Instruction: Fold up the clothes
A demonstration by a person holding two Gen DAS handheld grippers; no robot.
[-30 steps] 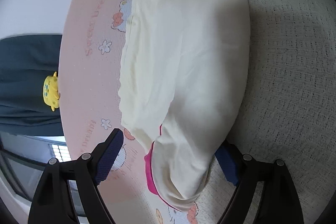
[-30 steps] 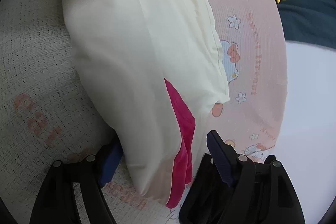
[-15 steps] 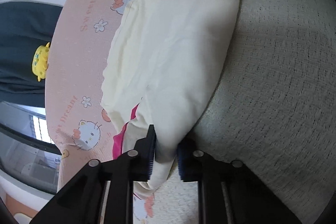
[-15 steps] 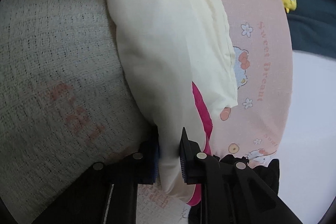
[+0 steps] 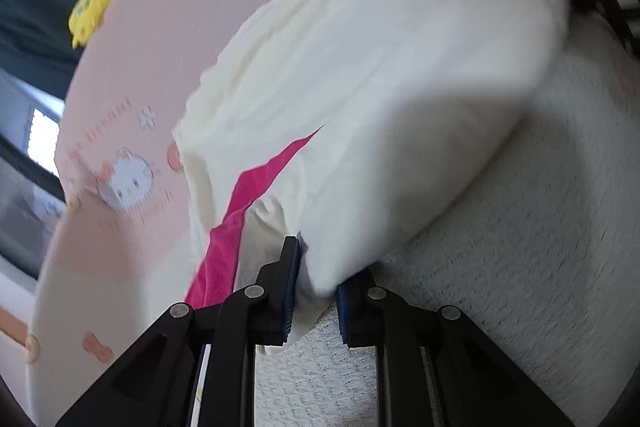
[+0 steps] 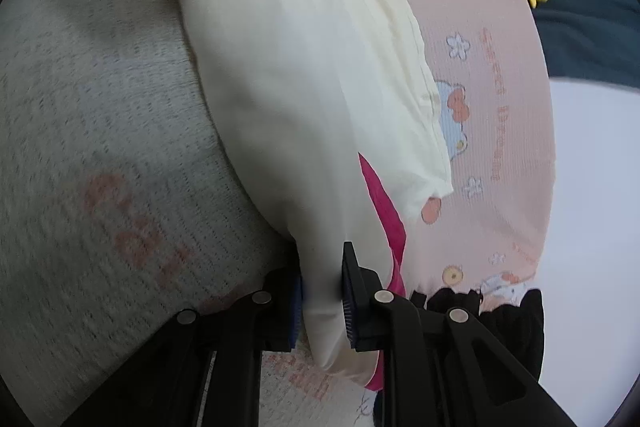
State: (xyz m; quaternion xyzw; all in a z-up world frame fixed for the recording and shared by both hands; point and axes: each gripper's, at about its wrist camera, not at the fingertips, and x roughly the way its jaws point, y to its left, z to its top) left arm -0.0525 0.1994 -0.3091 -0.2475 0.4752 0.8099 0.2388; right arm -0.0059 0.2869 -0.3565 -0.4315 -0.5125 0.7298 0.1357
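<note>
Cream garment (image 5: 360,75) pinched in left claw (image 5: 316,291), right claw (image 6: 322,291).

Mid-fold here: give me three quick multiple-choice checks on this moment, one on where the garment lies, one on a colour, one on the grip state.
1. The cream garment lies partly on:
A. a pink printed sheet
B. a wooden floor
C. a glass table

2. The panel showing in the garment's folds is:
A. green
B. magenta
C. black

3. The left gripper and right gripper are:
A. both wide open
B. only the left closed
C. both closed on the garment

Answers: 1 A, the pink printed sheet shows beside it. 2 B, the magenta panel shows between cream layers. 3 C, cloth is pinched between each pair of fingers.
</note>
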